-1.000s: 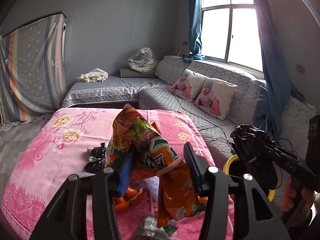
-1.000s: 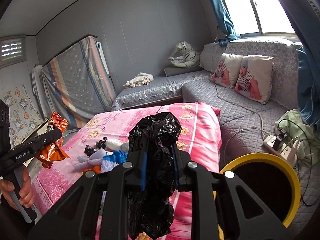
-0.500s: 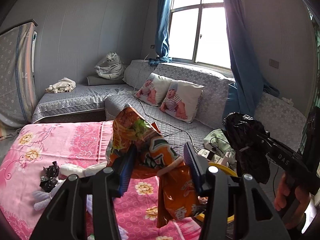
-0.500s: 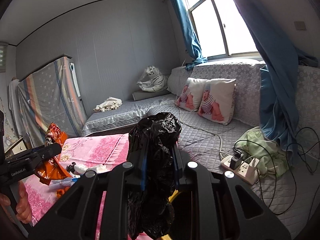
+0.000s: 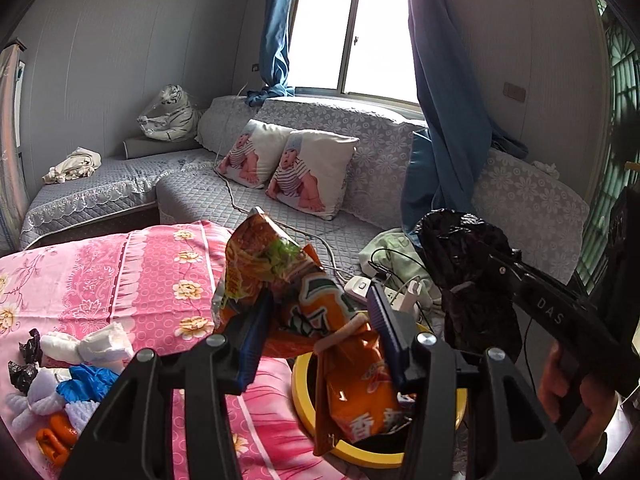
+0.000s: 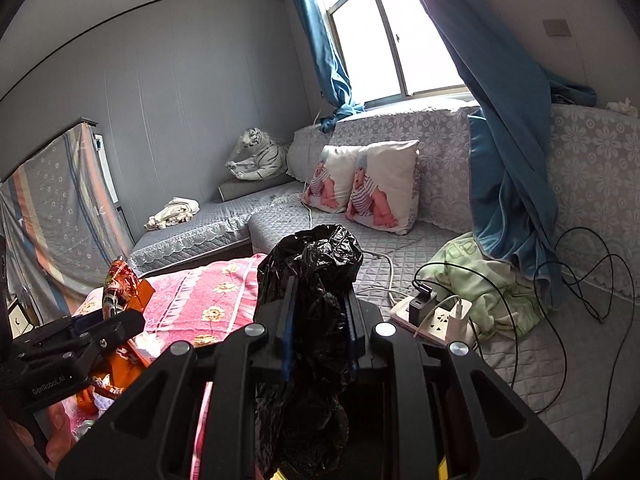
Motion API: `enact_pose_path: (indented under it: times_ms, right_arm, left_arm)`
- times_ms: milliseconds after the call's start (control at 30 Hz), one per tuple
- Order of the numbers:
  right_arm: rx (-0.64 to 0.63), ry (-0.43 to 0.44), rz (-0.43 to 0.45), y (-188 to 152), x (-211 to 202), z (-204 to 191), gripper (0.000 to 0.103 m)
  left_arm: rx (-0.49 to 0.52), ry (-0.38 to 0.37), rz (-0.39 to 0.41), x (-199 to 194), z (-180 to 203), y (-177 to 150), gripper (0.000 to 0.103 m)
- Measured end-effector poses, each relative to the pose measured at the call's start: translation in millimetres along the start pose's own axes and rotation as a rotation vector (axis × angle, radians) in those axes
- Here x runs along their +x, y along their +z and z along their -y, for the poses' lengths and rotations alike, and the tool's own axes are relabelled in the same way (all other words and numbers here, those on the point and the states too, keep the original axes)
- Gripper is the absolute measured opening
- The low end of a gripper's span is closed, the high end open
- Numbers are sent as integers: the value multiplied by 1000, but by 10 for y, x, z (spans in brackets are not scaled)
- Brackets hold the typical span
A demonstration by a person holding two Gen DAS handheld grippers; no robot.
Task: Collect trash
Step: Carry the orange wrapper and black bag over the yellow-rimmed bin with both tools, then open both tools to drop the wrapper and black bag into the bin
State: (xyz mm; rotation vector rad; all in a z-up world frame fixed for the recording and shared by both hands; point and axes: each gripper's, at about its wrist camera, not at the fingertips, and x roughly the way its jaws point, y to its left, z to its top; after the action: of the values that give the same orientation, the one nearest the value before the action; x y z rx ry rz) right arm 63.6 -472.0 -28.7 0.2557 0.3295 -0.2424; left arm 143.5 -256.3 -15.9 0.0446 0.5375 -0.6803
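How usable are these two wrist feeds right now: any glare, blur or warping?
Left wrist view: window blown out white, corners vignetted black, walls bowed by the fisheye, orange wrapper sharp. Right wrist view: same window glare, crumpled black bag glossy but hard to read.

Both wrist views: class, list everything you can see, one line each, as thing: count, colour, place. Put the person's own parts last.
crinkled snack wrapper: one, orange, in left gripper
crumpled plastic bag: one, black, in right gripper
round yellow-rimmed bin: one, dark inside, below wrapper
floral bedspread: one, pink, left
loose scraps: several, mixed, on bedspread
baby-print cushions: two, white, on sofa
power strip: one, white, on sofa
left gripper: one, black
right gripper: one, black
hand: one, gripping right handle
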Motion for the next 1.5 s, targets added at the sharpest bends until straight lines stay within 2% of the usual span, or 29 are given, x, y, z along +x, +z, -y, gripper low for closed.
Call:
enact_pose_path:
  times_ms: [433, 667, 767, 833, 900, 1167, 1500]
  right_arm:
    - [106, -91, -136, -425, 523, 465, 19]
    - [137, -122, -199, -589, 753, 612, 19]
    - [144, -131, -213, -632, 793, 634, 21]
    - [154, -143, -217, -649, 810, 661, 35]
    - [166, -153, -220, -663, 821, 697, 40]
    - [176, -183, -228, -668, 804, 750, 40]
    - [145, -156, -197, -543, 683, 542, 43]
  left_arm:
    - [43, -53, -226, 964, 260, -441, 47]
    - [51, -65, -295, 1239, 327, -590, 47]
    - [43, -66, -308, 1292, 325, -614, 48]
    - [24, -68, -319, 1318, 288, -638, 52]
    - [9, -65, -328, 1327, 257, -651, 61]
    - [-33, -51, -327, 1313, 135, -642, 63]
    - [-64, -31, -232, 926, -119, -426, 63]
